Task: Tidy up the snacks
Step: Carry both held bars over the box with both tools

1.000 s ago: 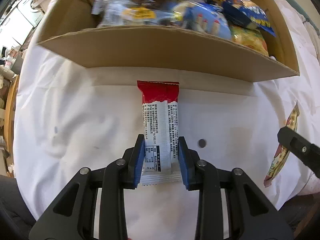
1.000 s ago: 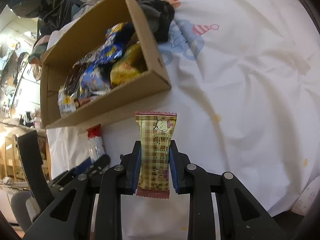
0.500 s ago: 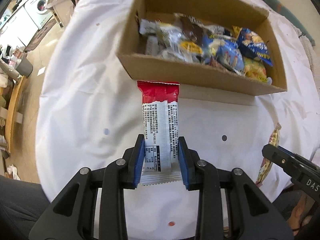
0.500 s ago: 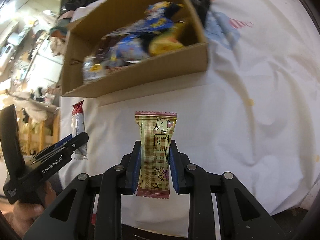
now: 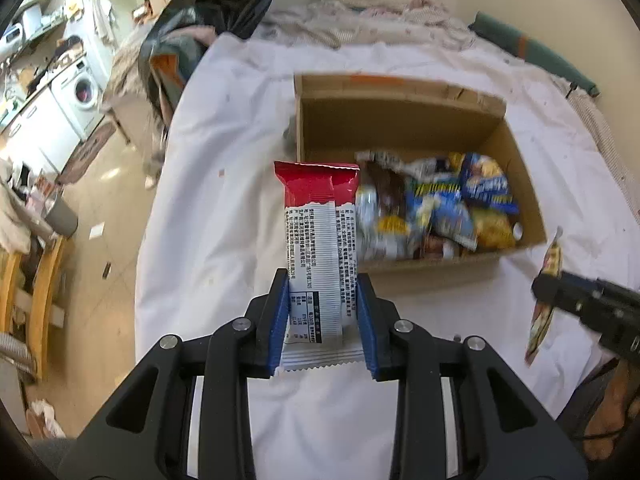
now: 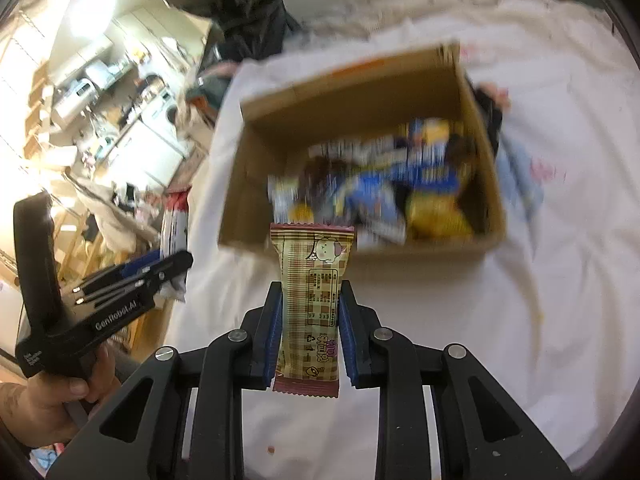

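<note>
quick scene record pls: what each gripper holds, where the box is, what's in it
left gripper: jaws shut on red-and-white printed snack bar wrapper, held upright in the air
right gripper: jaws shut on tan plaid snack packet with cartoon face, held upright in the air
container: open brown cardboard box, ahead of both grippers, on white cloth-covered surface
box contents: pile of blue, yellow and silver snack bags, heaped toward the near right; far part bare
image quality: box contents blurred in right wrist view
</note>
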`<state>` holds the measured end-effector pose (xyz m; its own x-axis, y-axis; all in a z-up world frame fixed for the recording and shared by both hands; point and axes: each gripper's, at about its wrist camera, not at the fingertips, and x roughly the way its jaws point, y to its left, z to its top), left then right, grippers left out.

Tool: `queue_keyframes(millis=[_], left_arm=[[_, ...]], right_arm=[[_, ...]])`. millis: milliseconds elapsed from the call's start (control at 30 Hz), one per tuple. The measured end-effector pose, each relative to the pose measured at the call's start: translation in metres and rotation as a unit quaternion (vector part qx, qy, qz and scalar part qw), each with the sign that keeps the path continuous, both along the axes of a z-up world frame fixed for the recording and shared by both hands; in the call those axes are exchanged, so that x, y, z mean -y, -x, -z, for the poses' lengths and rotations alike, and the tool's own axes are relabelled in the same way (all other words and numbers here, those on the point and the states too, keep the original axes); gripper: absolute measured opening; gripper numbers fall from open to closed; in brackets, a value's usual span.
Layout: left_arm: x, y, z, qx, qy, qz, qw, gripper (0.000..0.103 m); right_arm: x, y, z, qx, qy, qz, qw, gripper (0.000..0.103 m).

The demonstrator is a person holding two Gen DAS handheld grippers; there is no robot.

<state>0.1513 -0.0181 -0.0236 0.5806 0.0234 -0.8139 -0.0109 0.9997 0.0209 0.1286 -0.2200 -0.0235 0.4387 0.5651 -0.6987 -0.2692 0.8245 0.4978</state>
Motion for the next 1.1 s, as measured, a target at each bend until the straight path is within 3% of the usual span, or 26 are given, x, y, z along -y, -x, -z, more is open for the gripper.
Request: queue_keyframes(millis=[100,200,400,567,633,700,800,1100], left_arm=[[-0.003,-0.013,-0.012,0.011,0.002,0.005,0.9999,0.028],[-0.006,-0.027,-0.017,0.015,0.015,0.006,0.9997,0.028],[-0.004,-0.057,-0.017,0.012,0.025,0.005,0.9996,0.028],[0.005,-0.085,0.002,0.009,0.021,0.022,0.9995,0.028],[0.003,-0.094,0.016,-0.004,0.044,0.017,0.9989,0.028],[0.005,-0.095,0.023,-0.006,0.034,0.018,0.9993,0.028],[0.008,-0.095,0.025,-0.006,0.019,0.017,0.9997,0.028],[-0.001,-0.108,0.038,-0.028,0.033,-0.009,0.9990,0.028]], right_arm=[[0.012,-0.014,-0.012,0.027,-0.001,0.020,0.999,0.027],[0.029,-0.028,-0.017,0.031,-0.015,0.043,0.998,0.027],[0.039,-0.058,-0.016,0.034,0.005,0.063,0.997,0.027],[0.044,-0.082,-0.010,0.029,0.007,0.067,0.997,0.027],[0.041,-0.090,-0.006,0.026,0.018,0.069,0.997,0.027],[0.038,-0.098,0.002,0.015,0.022,0.070,0.997,0.027],[0.033,-0.103,0.009,0.005,0.023,0.072,0.997,0.027],[0.012,-0.116,0.016,-0.003,0.037,0.057,0.998,0.027]])
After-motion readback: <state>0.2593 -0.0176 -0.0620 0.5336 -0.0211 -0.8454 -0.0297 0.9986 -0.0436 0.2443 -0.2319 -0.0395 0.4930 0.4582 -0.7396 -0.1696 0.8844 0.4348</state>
